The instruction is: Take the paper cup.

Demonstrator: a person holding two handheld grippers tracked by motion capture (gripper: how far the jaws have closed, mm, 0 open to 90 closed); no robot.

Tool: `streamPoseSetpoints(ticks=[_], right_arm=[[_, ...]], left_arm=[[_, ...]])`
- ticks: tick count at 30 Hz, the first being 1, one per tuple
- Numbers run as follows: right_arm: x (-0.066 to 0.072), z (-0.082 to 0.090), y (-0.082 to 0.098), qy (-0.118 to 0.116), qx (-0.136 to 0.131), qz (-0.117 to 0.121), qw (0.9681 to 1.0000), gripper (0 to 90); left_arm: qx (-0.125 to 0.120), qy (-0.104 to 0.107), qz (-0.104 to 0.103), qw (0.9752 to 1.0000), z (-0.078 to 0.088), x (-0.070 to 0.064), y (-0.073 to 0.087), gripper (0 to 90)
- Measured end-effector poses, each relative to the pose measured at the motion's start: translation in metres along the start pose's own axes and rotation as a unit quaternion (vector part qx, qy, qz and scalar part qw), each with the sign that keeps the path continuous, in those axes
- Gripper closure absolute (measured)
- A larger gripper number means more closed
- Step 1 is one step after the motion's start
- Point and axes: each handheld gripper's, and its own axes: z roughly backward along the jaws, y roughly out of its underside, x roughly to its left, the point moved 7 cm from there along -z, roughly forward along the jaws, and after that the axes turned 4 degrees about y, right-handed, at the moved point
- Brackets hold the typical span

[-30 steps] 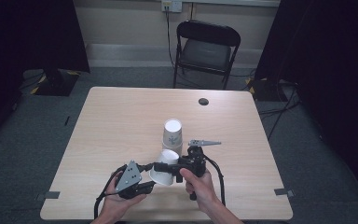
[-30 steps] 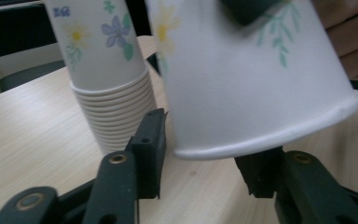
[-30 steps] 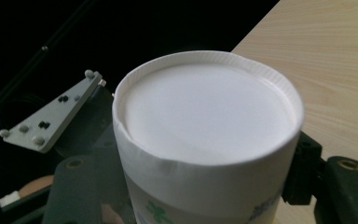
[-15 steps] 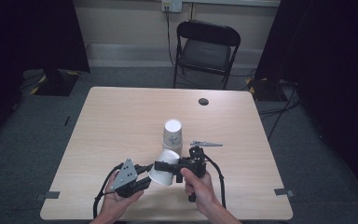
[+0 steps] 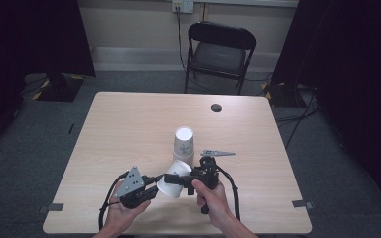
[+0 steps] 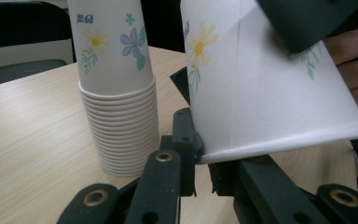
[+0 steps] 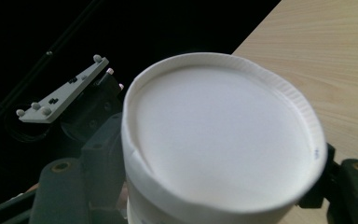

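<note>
Cup (image 7: pixel 223 149): base cut off by the lower edge. Stack (image 6: pixel 116 93), beside the cup: top cropped. Table (image 5: pixel 129 124) disc (image 5: pixel 216 107): too small to identify.

The high view looked forward and down from above the person's side of the tabletop (image 5: pixel 129 129), far enough back to take in the whole top, the chair (image 5: pixel 218 49) behind it and the floor around. The left gripper view sat low, just above the tabletop (image 6: pixel 32 126), looking level along its own jaws, very near the loose paper cup (image 6: pixel 270 93) and the cup stack (image 6: pixel 116 93). The right gripper view looked closely at the same loose paper cup (image 7: pixel 223 140) end on. All three views shared that cup (image 5: pixel 171 179).
</note>
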Motion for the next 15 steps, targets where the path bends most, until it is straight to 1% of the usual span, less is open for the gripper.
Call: streamPoseSetpoints(ticks=[1, 2, 4, 6, 8, 9, 11, 13, 15], right_arm=[[0.000, 0.000, 0.000, 0.004, 0.000, 0.003, 1.0000, 24.1], [-0.001, 0.001, -0.001, 0.008, -0.001, 0.005, 1.0000, 24.0], [0.000, 0.001, -0.001, -0.001, -0.001, 0.005, 1.0000, 22.9], [0.000, 0.002, -0.002, 0.004, -0.003, 0.010, 0.9999, 22.0], [0.000, 0.002, -0.002, 0.005, -0.003, 0.011, 0.9999, 21.2], [0.000, 0.003, -0.002, 0.007, -0.003, 0.013, 0.9999, 20.2], [0.000, 0.004, -0.003, 0.017, -0.002, 0.024, 0.9996, 18.9], [0.000, 0.006, -0.004, 0.022, -0.002, 0.034, 0.9992, 17.9], [-0.001, 0.006, -0.004, 0.025, -0.002, 0.038, 0.9990, 17.3]], left_arm=[[-0.003, 0.002, 0.006, 1.0000, 0.000, 0.001, 0.000, 83.4], [-0.003, 0.001, 0.004, 1.0000, 0.001, 0.001, -0.001, 83.5], [-0.002, 0.003, 0.003, 1.0000, 0.000, 0.000, 0.000, 83.9], [-0.001, 0.004, 0.007, 1.0000, 0.000, 0.001, 0.000, 83.9], [0.001, 0.002, 0.009, 1.0000, 0.000, 0.002, 0.001, 84.0], [0.002, 0.001, 0.014, 0.9999, 0.000, 0.003, 0.001, 84.0], [0.004, -0.002, 0.017, 0.9998, 0.002, 0.007, 0.002, 84.0], [0.005, -0.005, 0.026, 0.9996, 0.003, 0.010, 0.003, 84.2], [0.008, -0.007, 0.025, 0.9996, 0.003, 0.012, 0.004, 84.1]])
